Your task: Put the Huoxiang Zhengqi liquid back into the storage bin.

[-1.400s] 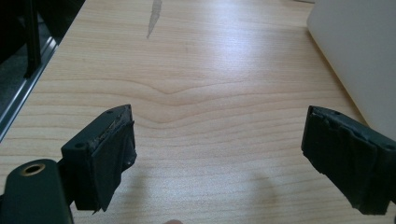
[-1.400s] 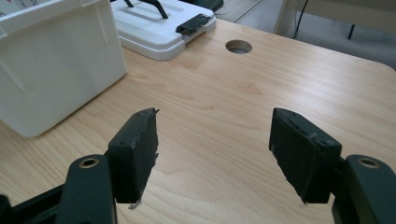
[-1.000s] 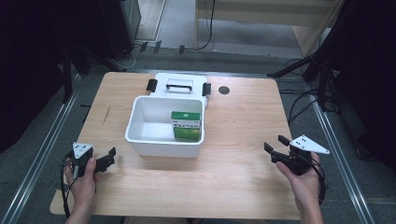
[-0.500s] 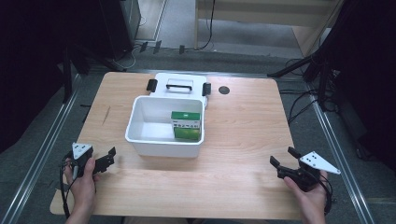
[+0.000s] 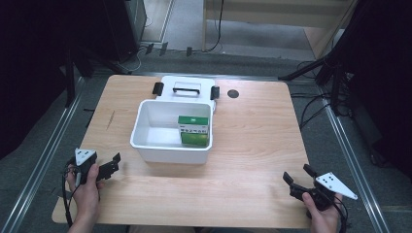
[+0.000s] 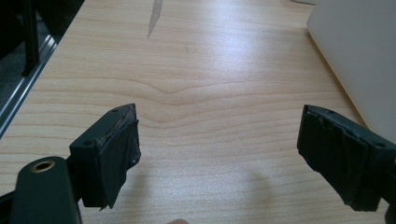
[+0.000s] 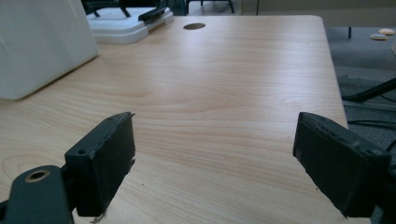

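The left gripper (image 5: 111,165) rests low near the desk's (image 5: 252,145) front left corner, held in the person's left hand (image 5: 83,187), its jaws spread wide with nothing between them; in the left gripper view, bare wood lies between the two black pads (image 6: 112,149) and the white wall of the bin (image 6: 359,56) rises at the right. The right gripper (image 5: 297,180) sits near the front right corner, in the right hand (image 5: 321,216), likewise spread and empty (its own view shows open wood grain running ahead toward the far edge).

Between them, nearer the middle of the desk and a little left of centre, stands the white bin (image 5: 171,150), open at the top. Inside it, against its right wall, a green box (image 5: 193,130) stands with a white label band across its face. Just behind the bin, touching or nearly touching its far rim, the white lid (image 5: 184,90) lies flat toward the desk's back edge, its handle up and a black latch at either end. A dark round hole (image 5: 233,93) marks the desk just right of the lid.

Judging from this, both grippers are parked well apart from the bin, so the work is either at a pause or at a starting point. The lid is off and the box sits inside; the likely next move is a reach forward by one gripper, either over the rim to pinch the box by its narrow sides, or past the bin to take the lid by its handle.
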### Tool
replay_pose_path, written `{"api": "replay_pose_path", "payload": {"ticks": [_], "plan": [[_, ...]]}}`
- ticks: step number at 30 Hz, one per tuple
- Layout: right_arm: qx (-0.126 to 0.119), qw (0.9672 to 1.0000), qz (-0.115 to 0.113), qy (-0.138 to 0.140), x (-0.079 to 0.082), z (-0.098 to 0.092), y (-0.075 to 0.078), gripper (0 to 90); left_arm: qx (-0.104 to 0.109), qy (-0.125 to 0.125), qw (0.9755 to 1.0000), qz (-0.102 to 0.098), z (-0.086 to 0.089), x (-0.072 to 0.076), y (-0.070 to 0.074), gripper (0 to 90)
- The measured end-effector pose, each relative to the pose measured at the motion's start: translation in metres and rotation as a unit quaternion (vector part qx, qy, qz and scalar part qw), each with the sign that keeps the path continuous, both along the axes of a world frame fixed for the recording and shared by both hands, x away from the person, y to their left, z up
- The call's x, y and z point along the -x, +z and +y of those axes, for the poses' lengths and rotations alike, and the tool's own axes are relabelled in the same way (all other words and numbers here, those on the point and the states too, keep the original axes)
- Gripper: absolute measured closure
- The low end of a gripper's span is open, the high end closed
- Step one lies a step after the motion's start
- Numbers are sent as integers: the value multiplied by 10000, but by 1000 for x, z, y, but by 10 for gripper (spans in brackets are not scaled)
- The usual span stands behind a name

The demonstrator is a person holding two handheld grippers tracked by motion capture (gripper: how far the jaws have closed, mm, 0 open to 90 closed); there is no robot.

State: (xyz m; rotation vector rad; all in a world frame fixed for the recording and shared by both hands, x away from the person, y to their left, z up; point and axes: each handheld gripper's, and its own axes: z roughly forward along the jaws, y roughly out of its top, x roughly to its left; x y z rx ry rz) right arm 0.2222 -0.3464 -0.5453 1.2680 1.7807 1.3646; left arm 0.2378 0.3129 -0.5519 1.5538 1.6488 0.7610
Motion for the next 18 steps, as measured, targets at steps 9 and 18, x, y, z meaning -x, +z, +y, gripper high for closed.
{"api": "replay_pose_path", "payload": {"ticks": [9, 18], "plan": [[209, 9997, -120, 7, 6, 2, 0, 136, 46, 24, 10000, 16, 0, -1, 0, 137], [100, 9996, 253, 74, -2, 0, 0, 134, -5, 25, 10000, 52, 0, -2, 0, 138]]}}
